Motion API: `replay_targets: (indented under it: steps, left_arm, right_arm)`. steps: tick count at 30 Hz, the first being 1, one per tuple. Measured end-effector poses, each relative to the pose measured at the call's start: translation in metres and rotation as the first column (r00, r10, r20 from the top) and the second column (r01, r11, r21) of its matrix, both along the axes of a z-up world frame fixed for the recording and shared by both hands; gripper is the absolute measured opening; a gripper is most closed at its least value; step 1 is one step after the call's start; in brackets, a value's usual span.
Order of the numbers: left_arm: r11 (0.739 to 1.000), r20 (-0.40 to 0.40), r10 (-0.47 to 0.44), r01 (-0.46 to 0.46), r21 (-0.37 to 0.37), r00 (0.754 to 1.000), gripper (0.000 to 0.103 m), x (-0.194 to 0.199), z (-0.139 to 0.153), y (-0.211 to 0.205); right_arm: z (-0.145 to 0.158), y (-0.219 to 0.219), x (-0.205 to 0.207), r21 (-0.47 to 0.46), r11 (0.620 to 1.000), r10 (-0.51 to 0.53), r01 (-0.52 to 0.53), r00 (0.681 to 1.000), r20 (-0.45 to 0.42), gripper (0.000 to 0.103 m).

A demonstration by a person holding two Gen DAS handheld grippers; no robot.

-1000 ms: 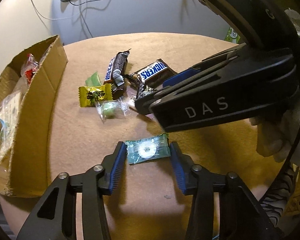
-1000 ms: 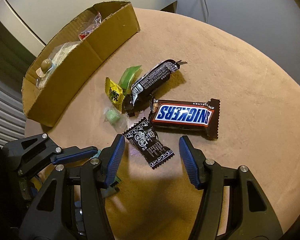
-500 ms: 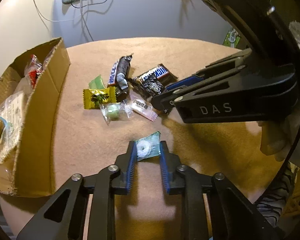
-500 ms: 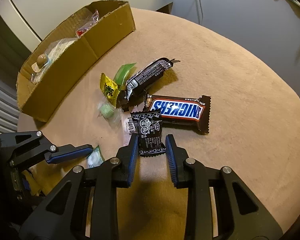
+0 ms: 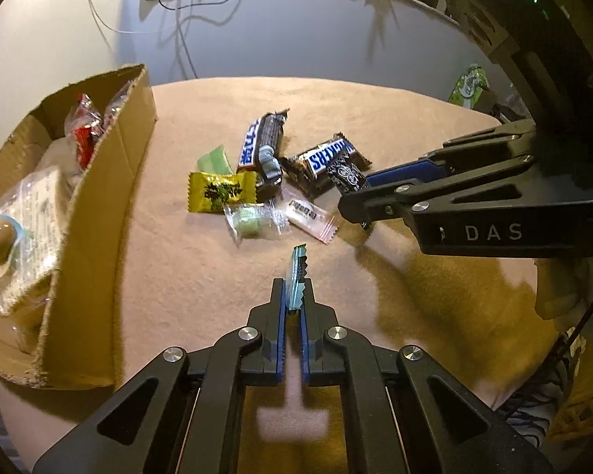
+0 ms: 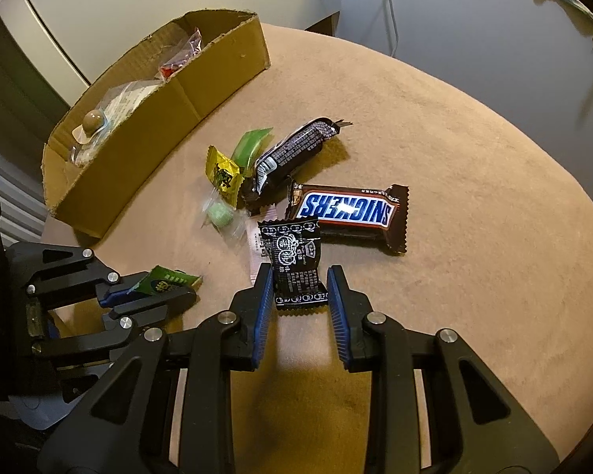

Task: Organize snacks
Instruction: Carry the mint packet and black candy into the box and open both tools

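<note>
My left gripper [image 5: 293, 290] is shut on a small green mint candy [image 5: 297, 274], held edge-on above the table; it also shows in the right wrist view [image 6: 166, 282]. My right gripper [image 6: 300, 282] is shut on a black patterned candy packet [image 6: 294, 258], lifted off the table; it also shows in the left wrist view [image 5: 346, 172]. A pile of snacks lies mid-table: a Snickers bar [image 6: 350, 209], a dark chocolate bar [image 6: 288, 158], a yellow candy [image 5: 221, 191], a clear-wrapped green candy [image 5: 253, 223], a pink packet [image 5: 308, 215]. A cardboard box [image 5: 102, 205] stands left.
The box holds several wrapped snacks, including a red one [image 5: 85, 138] and a clear bag [image 5: 23, 213]. A green wrapper [image 5: 213, 160] lies behind the yellow candy. The round tan table [image 6: 474, 181] ends near a wall with cables. Both grippers are close together.
My left gripper closed on the green mint candy and lifted it, turning it edge-on. My right gripper closed on the black packet and raised it off the table.
</note>
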State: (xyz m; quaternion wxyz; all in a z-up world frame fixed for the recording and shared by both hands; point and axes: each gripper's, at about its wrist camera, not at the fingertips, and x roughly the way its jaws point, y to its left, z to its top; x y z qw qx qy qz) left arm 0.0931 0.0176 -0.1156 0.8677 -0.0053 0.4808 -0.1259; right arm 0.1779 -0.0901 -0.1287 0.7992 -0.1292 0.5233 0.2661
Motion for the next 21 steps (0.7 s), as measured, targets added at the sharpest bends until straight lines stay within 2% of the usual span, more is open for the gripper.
replay_targets:
  steps: [11,21]
  left_arm:
    - [0.999,0.081,0.037,-0.035,-0.032,0.996,0.005,-0.013,0.038,0.022]
    - [0.994,0.137,0.107,-0.103,-0.035,0.985,0.004,-0.007,0.065,0.075]
  right_arm:
    - [0.029,0.003,-0.009,0.036,0.999,0.000,-0.001,0.999,0.038,0.028]
    - [0.056,0.043,-0.013,0.063,0.997,0.045,-0.050,0.996,0.072,0.028]
